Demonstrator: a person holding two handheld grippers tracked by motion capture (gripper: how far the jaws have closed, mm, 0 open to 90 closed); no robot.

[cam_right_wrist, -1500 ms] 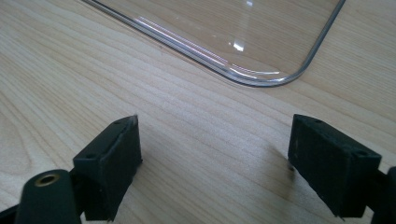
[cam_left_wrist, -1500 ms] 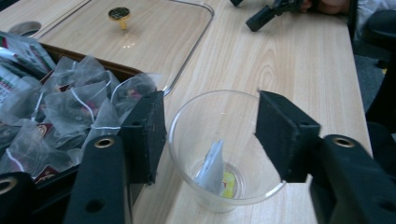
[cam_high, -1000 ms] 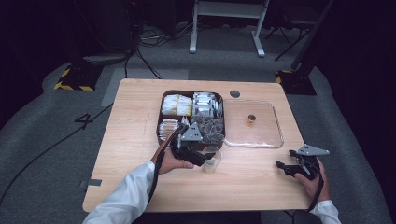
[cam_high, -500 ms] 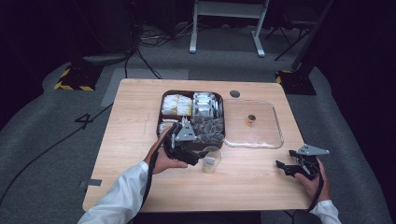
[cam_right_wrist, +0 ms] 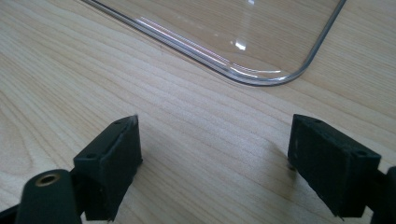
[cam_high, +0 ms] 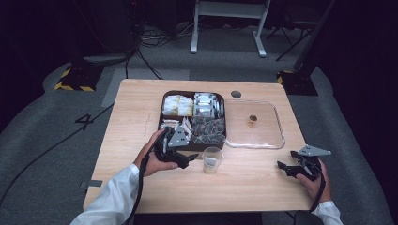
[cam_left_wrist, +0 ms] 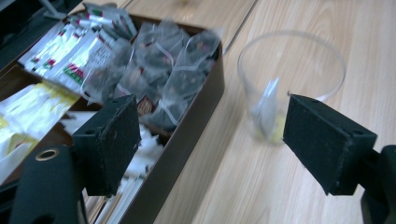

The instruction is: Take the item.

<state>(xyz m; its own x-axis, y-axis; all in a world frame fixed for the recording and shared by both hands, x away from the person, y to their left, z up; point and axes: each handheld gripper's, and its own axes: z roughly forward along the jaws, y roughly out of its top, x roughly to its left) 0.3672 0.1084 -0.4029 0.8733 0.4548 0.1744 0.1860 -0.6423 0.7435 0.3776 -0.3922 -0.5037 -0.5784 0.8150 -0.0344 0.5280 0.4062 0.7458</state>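
Note:
A dark compartment box [cam_high: 223, 140] [cam_left_wrist: 187, 135] holds dark tea bags [cam_high: 206, 129] [cam_left_wrist: 163, 74], white sachets [cam_high: 205, 103] [cam_left_wrist: 74, 51] and yellow packets [cam_high: 177, 105] [cam_left_wrist: 32, 105]. In front of its near right corner stands a clear plastic cup [cam_high: 212, 160] [cam_left_wrist: 292, 79] with a small packet inside. My left gripper [cam_high: 187, 159] [cam_left_wrist: 210, 140] is open and empty beside the box's front edge, left of the cup. My right gripper [cam_high: 283, 168] [cam_right_wrist: 215, 163] rests open and empty on the table at the right, just in front of the clear lid's corner.
A clear flat lid [cam_high: 256, 124] [cam_right_wrist: 243, 32] with a small brown knob [cam_high: 253, 118] lies right of the box. A round cable hole [cam_high: 236, 94] sits in the wooden table [cam_high: 136, 117] near the far edge. Dark floor with cables surrounds the table.
My left gripper has drawn back to the left, away from the cup, which now stands alone with the packet in it. The right gripper has stayed where it was.

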